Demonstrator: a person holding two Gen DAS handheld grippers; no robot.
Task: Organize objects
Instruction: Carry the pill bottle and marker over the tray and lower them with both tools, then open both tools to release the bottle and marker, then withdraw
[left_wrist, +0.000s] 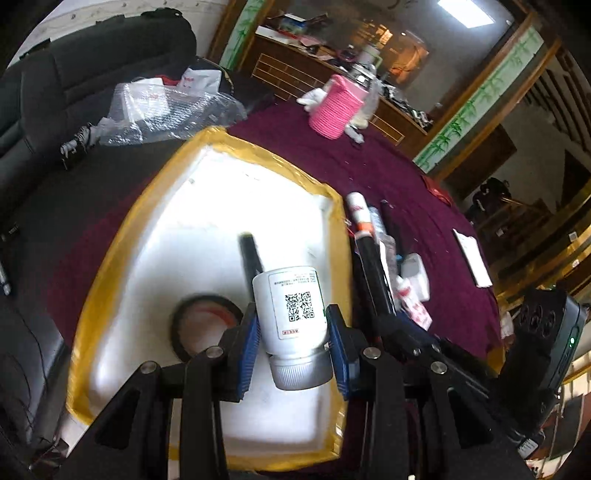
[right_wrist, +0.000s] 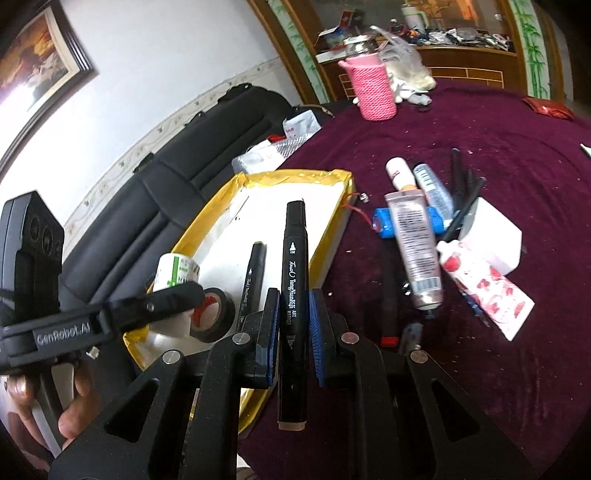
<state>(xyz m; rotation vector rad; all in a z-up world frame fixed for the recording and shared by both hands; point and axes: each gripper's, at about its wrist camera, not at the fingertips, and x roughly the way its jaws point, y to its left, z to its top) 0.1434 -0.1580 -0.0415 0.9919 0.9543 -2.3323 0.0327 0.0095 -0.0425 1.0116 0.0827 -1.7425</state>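
My left gripper (left_wrist: 292, 343) is shut on a white pill bottle (left_wrist: 291, 310) with a grey cap, held over the white tray (left_wrist: 207, 147) with the yellow taped rim. A black tape roll (left_wrist: 201, 321) and a black marker (left_wrist: 250, 258) lie in that tray. My right gripper (right_wrist: 293, 328) is shut on a black art marker (right_wrist: 293, 295), upright between the blue pads, at the tray's (right_wrist: 295, 175) right edge. In the right wrist view the left gripper (right_wrist: 173, 299) holds the bottle (right_wrist: 175, 271) over the tray, beside the tape roll (right_wrist: 216, 314) and the other marker (right_wrist: 251, 280).
On the maroon tablecloth (right_wrist: 480, 122) right of the tray lie several tubes (right_wrist: 415, 243), a blue battery pack (right_wrist: 384, 221), a white box (right_wrist: 491, 236) and pens. A pink woven holder (right_wrist: 373, 88) stands far back. A black sofa (right_wrist: 177, 162) with plastic bags runs along the left.
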